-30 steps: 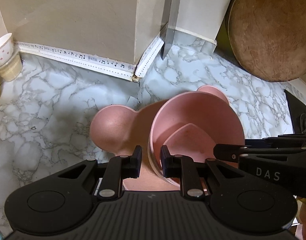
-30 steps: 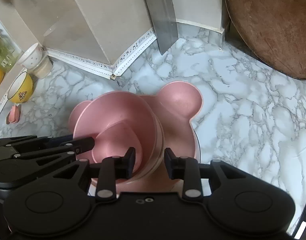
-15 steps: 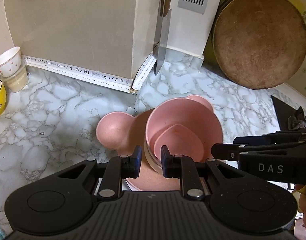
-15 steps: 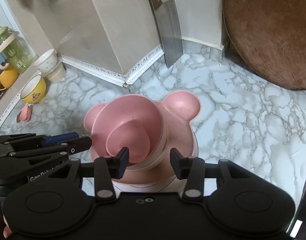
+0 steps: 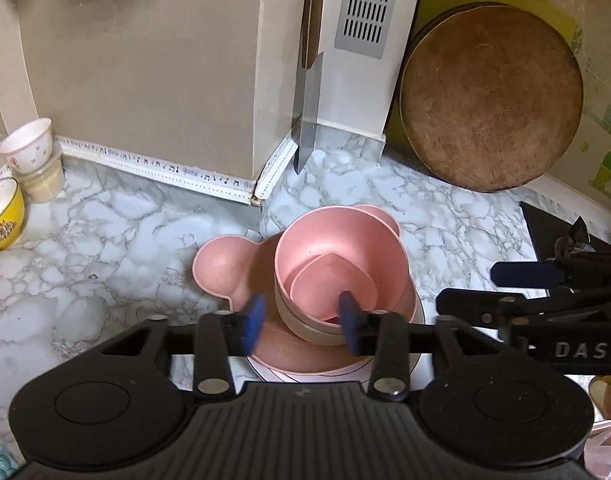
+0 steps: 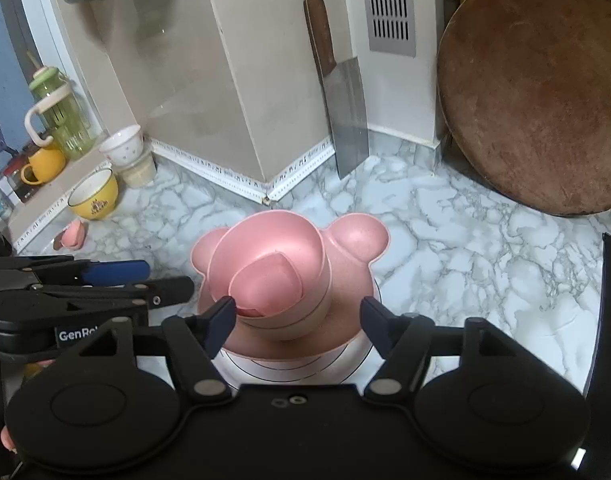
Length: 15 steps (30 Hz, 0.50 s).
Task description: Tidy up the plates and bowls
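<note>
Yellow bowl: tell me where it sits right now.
The yellow bowl stands at the far left of the marble counter in both views, just in front of the stacked white cups, well left of the pink bear-eared plate.

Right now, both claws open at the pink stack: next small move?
Probably back both claws off. The left claw and right claw are open, holding nothing, and the pink bowls already sit nested on the bear-eared plate, over a white plate.

home kitchen | marble counter (image 6: pixel 445 248) | cleaver (image 6: pixel 347 120) | chopping board (image 6: pixel 537 92)
</note>
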Available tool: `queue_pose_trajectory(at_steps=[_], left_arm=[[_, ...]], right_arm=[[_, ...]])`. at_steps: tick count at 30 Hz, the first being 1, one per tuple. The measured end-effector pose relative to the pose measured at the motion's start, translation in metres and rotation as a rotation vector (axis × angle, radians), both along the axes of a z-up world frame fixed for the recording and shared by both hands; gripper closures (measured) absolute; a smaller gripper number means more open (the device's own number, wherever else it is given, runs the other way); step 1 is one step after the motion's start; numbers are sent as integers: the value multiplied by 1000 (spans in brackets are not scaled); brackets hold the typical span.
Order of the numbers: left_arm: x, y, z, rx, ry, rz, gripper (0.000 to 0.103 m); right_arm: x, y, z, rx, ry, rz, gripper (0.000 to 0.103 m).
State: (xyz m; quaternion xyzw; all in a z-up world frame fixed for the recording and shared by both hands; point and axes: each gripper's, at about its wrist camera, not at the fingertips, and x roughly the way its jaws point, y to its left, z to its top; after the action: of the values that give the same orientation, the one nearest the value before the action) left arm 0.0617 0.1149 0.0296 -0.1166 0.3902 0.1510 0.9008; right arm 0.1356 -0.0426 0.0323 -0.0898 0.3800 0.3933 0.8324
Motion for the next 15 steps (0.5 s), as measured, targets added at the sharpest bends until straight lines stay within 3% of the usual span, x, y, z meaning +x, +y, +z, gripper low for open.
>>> queue_pose_trajectory(at_steps=[1,5,7,10,15], left_arm=[[-2,-1,1,3,-9,-1,48],[-9,-9,8,28,-39,-15,46],[-13,-14,10,53,-55,-20,45],[-16,-20,13,81,-67,-33,36],[-23,-29,15,99,-87,-61,30]], right_arm=[[-2,-2,1,10,-5,1,31],[-10,-13,5,38,-52,7,20],[-13,-18,6,51,-76,11,19],[-17,-26,5,68,-84,13,11],[-22,-40,4,101,-108,11,7]])
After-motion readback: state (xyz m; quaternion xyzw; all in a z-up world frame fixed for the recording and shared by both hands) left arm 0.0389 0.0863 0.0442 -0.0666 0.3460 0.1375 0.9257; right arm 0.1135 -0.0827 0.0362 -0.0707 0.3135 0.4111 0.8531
